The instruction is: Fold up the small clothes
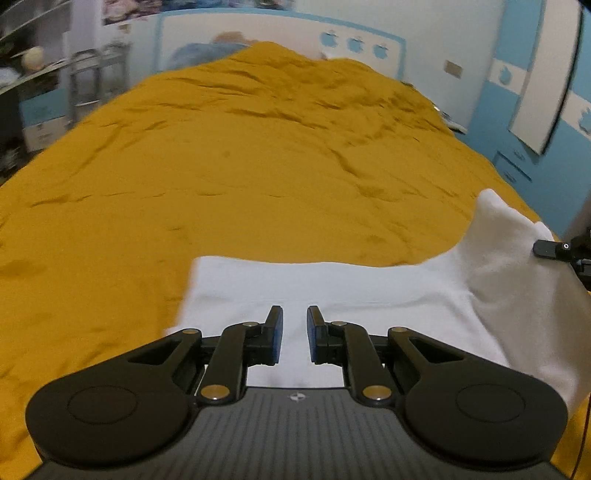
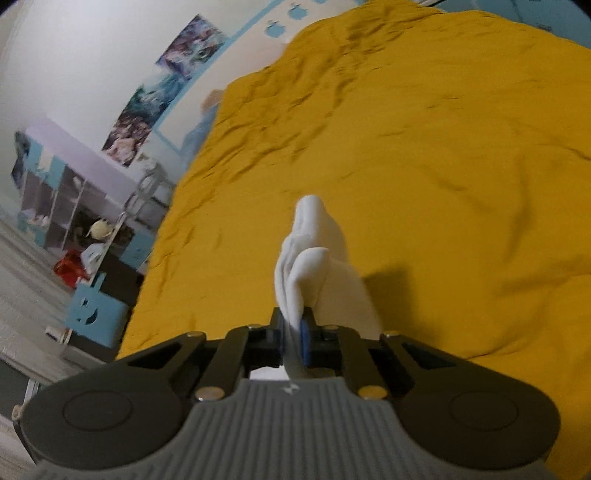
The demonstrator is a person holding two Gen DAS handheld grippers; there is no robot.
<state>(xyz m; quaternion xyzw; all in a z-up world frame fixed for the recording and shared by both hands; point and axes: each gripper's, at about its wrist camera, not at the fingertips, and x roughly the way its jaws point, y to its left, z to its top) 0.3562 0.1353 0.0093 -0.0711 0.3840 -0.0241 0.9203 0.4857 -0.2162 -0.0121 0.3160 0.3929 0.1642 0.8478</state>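
Observation:
A small white garment (image 1: 332, 284) lies on the mustard yellow bed cover (image 1: 240, 166), its right end lifted. My left gripper (image 1: 295, 334) is open, hovering over the flat near part of the garment with nothing between its jaws. My right gripper (image 2: 293, 332) is shut on the white garment (image 2: 314, 254), whose bunched fabric stands up beyond the fingertips. The right gripper also shows at the right edge of the left wrist view (image 1: 550, 249), holding the raised end.
The yellow bed cover (image 2: 424, 147) fills most of both views. Blue and white walls and a headboard (image 1: 280, 29) are beyond. Shelves (image 2: 74, 206), a blue box (image 2: 98, 314) and a red object (image 2: 70, 267) stand left of the bed.

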